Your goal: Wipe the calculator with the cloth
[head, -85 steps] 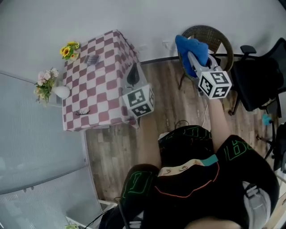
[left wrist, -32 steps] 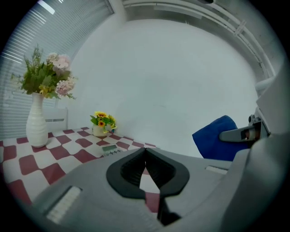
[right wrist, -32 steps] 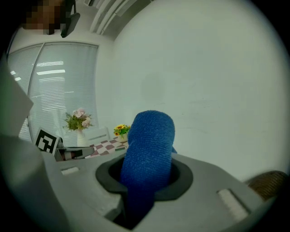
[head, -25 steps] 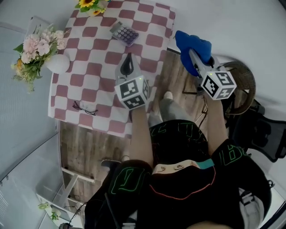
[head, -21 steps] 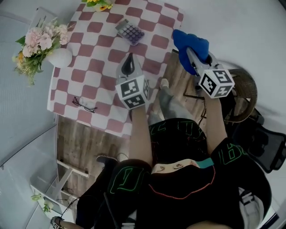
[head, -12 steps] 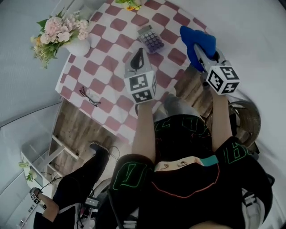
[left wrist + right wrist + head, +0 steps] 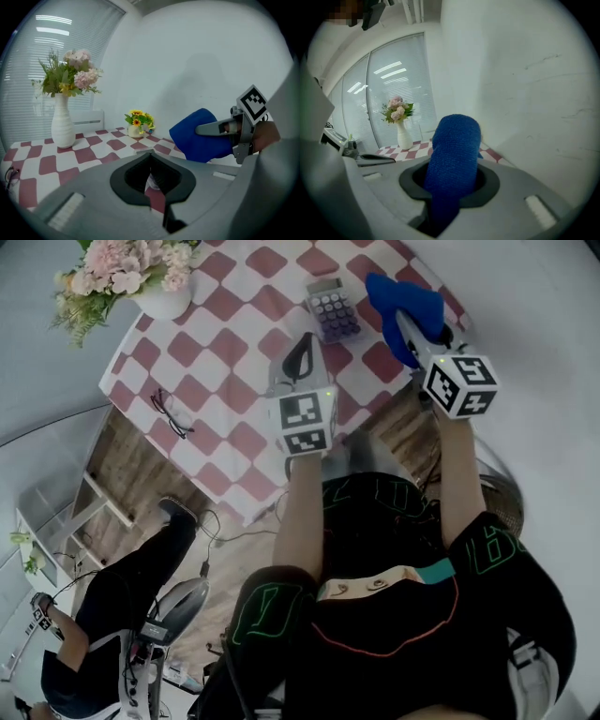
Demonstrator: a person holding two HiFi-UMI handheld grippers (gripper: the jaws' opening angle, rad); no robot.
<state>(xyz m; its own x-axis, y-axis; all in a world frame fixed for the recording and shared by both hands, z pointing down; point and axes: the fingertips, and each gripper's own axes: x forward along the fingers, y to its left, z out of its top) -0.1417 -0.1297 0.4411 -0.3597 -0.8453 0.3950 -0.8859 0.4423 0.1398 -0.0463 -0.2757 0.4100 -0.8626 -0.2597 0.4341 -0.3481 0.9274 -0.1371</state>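
The grey calculator (image 7: 334, 310) lies flat near the far edge of the red-and-white checked table (image 7: 234, 381). My right gripper (image 7: 405, 317) is shut on a blue cloth (image 7: 401, 298), which hangs over the table's right corner, just right of the calculator and apart from it. The cloth (image 7: 454, 159) fills the jaws in the right gripper view. My left gripper (image 7: 298, 351) is shut and holds nothing; it hovers over the table a little nearer than the calculator. In the left gripper view the cloth (image 7: 201, 136) shows at the right.
A white vase of pink flowers (image 7: 131, 273) stands at the table's far left, and a pair of glasses (image 7: 172, 413) lies near its left edge. A small pot of yellow flowers (image 7: 137, 126) sits at the back. A person (image 7: 94, 634) is on the floor at lower left.
Both grippers have come in over the table and now sit close to the calculator, the cloth still held. The view has swung, and a person has appeared at lower left.
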